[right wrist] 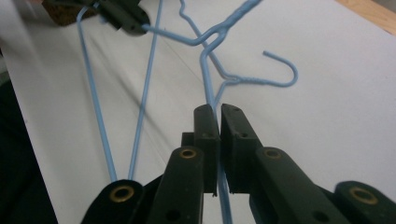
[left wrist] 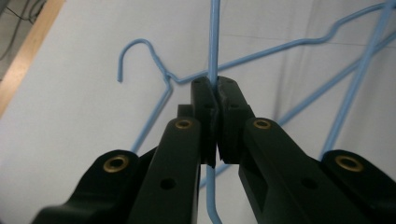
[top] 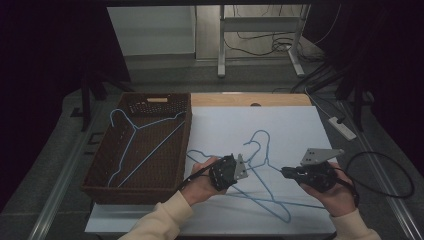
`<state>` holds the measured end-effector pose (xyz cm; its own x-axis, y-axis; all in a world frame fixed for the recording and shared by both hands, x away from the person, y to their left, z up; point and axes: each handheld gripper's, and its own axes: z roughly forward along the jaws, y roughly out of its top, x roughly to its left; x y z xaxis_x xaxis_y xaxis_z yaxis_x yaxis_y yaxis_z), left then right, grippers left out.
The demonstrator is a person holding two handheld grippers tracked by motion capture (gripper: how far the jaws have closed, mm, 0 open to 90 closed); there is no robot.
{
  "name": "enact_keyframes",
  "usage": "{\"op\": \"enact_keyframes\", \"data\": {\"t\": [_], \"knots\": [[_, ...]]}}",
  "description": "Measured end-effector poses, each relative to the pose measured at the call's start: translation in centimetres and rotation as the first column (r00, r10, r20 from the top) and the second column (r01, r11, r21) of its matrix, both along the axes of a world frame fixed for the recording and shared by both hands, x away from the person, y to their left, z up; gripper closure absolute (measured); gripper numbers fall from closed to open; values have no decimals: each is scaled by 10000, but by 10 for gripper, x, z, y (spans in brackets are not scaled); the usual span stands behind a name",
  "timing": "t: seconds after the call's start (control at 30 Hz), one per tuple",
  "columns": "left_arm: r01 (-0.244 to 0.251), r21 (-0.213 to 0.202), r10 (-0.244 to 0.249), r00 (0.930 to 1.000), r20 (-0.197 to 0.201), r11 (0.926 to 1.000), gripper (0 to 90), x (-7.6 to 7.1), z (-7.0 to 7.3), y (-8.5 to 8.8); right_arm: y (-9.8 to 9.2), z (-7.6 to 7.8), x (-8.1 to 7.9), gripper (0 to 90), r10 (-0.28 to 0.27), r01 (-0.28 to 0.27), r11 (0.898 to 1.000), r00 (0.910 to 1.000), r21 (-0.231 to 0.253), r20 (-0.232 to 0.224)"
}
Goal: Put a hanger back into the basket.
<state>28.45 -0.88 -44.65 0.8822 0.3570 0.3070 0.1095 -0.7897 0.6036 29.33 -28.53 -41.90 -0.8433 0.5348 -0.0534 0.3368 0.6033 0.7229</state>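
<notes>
Two light-blue wire hangers [top: 262,150] lie crossed and tangled on the white sheet [top: 295,125]. My left gripper [top: 246,171] is shut on a thin wire of one hanger [left wrist: 214,42], and the pads [left wrist: 205,100] pinch it near the necks. My right gripper [top: 285,171] comes in from the right. Its jaws are closed around another hanger wire [right wrist: 208,84] just below a twisted neck and hook [right wrist: 285,79]. Which hanger each gripper holds I cannot tell. The left gripper [right wrist: 123,18] also shows far off in the right gripper view.
A brown wicker basket [top: 185,145] stands at the left of the sheet with a third blue hanger [top: 135,145] inside. A bare wooden strip [top: 280,99] runs along the table's far edge. Cables and a power strip [top: 342,127] lie on the floor at the right.
</notes>
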Motion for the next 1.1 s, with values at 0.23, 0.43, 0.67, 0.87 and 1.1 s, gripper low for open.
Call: {"op": "enact_keyframes", "data": {"t": [0.23, 0.43, 0.67, 0.87, 1.1], "knots": [[-177, -291, 166, 9990, -404, 9994, 884, -6, 12, 13, 2, 2, 0, 666, -226, 189, 9976, 9982, 662, 555], [-483, -1015, 389, 9950, -924, 9937, 884, -9, 24, 30, 2, 4, -2, 540, -295, 197, 9889, 9975, 1474, 649], [-1063, -1333, 874, 9862, -1406, 9854, 884, -5, 34, 52, 4, 8, -5, 443, -309, 142, 9828, 9956, 1843, 880], [-1500, -1602, 1215, 9771, -1745, 9756, 884, -2, 40, 68, 1, 14, -10, 405, -584, 225, 9722, 9872, 2329, 1484], [-2106, -1939, 1749, 9669, -1858, 9582, 885, 0, 47, 81, -1, 18, -15, 388, -552, 136, 9732, 9829, 2297, 1759]]}}
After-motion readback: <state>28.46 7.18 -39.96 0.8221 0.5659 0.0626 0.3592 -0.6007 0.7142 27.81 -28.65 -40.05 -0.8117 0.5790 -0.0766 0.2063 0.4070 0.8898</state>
